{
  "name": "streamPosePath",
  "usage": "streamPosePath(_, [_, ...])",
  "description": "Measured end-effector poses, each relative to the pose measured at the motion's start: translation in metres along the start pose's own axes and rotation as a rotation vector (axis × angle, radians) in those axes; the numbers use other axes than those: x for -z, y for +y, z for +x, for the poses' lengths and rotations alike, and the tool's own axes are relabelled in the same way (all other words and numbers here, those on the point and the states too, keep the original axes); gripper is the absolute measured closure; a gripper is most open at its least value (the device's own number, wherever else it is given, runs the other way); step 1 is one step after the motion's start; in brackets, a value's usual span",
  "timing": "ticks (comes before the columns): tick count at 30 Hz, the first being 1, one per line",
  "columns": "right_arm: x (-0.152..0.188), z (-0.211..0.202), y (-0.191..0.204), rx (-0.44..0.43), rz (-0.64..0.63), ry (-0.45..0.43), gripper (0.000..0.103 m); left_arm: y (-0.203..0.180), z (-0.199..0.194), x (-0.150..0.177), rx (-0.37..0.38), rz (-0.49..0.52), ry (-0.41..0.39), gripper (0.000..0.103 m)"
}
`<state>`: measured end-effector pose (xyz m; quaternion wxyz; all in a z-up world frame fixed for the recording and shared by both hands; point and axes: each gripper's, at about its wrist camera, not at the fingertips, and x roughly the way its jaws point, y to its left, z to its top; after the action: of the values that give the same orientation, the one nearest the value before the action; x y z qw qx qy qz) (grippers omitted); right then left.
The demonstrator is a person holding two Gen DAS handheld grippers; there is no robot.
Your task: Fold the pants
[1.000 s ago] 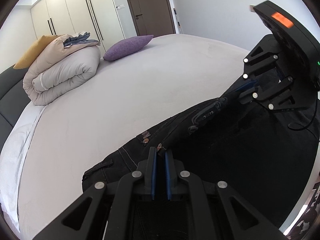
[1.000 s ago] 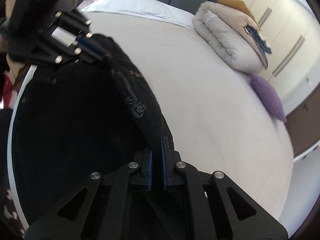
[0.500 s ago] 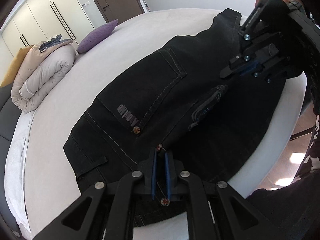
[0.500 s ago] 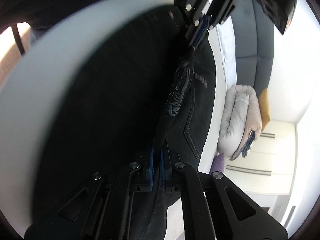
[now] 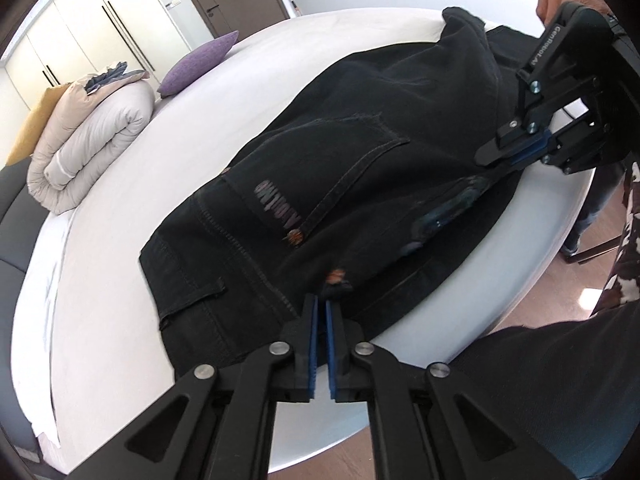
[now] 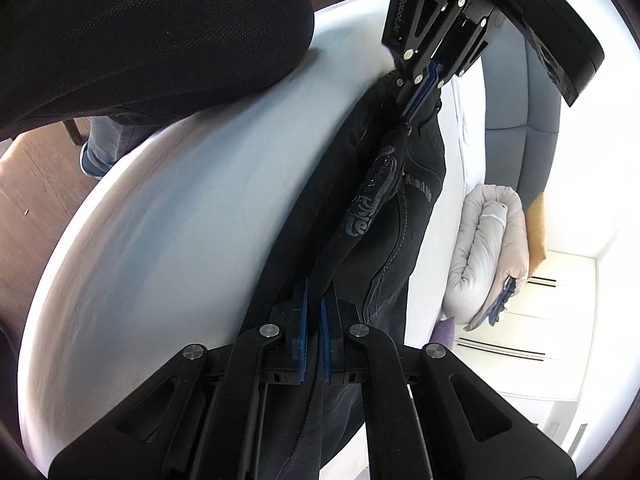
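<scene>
Black denim pants [image 5: 360, 168] lie spread on the white bed, back pocket and grey lettering facing up. My left gripper [image 5: 321, 304] is shut on the waistband edge near an orange rivet. My right gripper [image 6: 316, 292] is shut on the other end of the same raised fold of the pants [image 6: 380, 200]. Each gripper shows in the other's view: the right one in the left wrist view [image 5: 516, 156], the left one in the right wrist view [image 6: 416, 100]. The fabric is stretched taut between them.
A rolled beige duvet [image 5: 88, 144], a purple pillow [image 5: 200, 64] and a yellow cushion [image 5: 28, 128] sit far across the bed [image 5: 120, 240]. Wardrobes and a door stand behind. The bed edge and wooden floor [image 5: 560, 312] lie close to the person's legs.
Both grippers have pulled the pants toward the bed's near edge and lower, laying more cloth flat. The views have tilted from across the bed to down onto the pants.
</scene>
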<state>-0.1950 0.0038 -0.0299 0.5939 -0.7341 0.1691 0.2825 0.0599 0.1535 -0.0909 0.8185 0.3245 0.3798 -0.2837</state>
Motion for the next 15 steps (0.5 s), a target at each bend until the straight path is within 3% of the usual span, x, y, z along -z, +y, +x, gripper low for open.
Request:
streamPosePath(6, [-0.010,-0.004,0.009,-0.006,0.020,0.017,0.099,0.009,0.009,0.014,-0.002,-0.066,0.014,0.100])
streamPosePath(15, [-0.011,-0.007,0.017,0.002,0.055,0.034,0.098,0.015,-0.020,0.024,-0.036,-0.122,-0.022,0.100])
